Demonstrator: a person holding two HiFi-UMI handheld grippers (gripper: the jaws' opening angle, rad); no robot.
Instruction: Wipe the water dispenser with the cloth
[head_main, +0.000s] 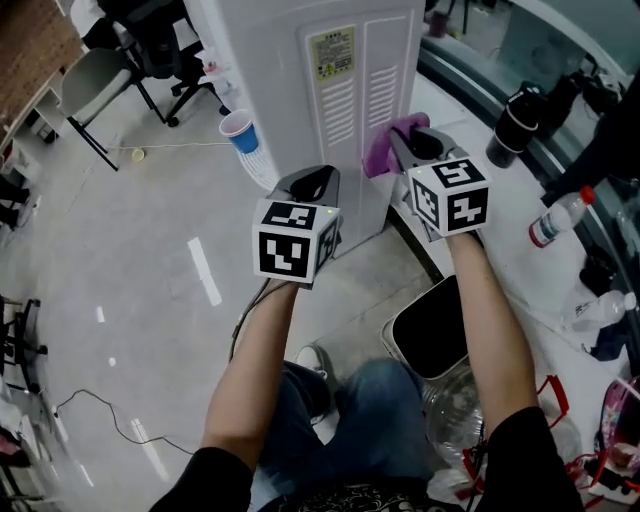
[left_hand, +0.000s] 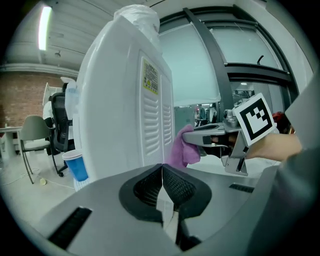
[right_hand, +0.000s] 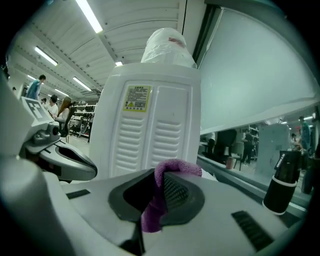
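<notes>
The white water dispenser (head_main: 330, 90) stands ahead, its vented back panel with a yellow label facing me; it also fills the left gripper view (left_hand: 125, 100) and the right gripper view (right_hand: 155, 125). My right gripper (head_main: 400, 145) is shut on a purple cloth (head_main: 385, 145), held close to the dispenser's right edge. That cloth (right_hand: 160, 190) hangs between the jaws, and it shows from the side too as the cloth (left_hand: 181, 149). My left gripper (head_main: 312, 185) is shut with nothing in it, just short of the panel's lower part; its jaws (left_hand: 162, 185) meet.
A blue paper cup (head_main: 240, 132) sits at the dispenser's left side. A black bin (head_main: 435, 330) stands below my right arm. On the right ledge are a black tumbler (head_main: 512, 125) and plastic bottles (head_main: 560, 215). Office chairs (head_main: 120, 60) stand at the far left.
</notes>
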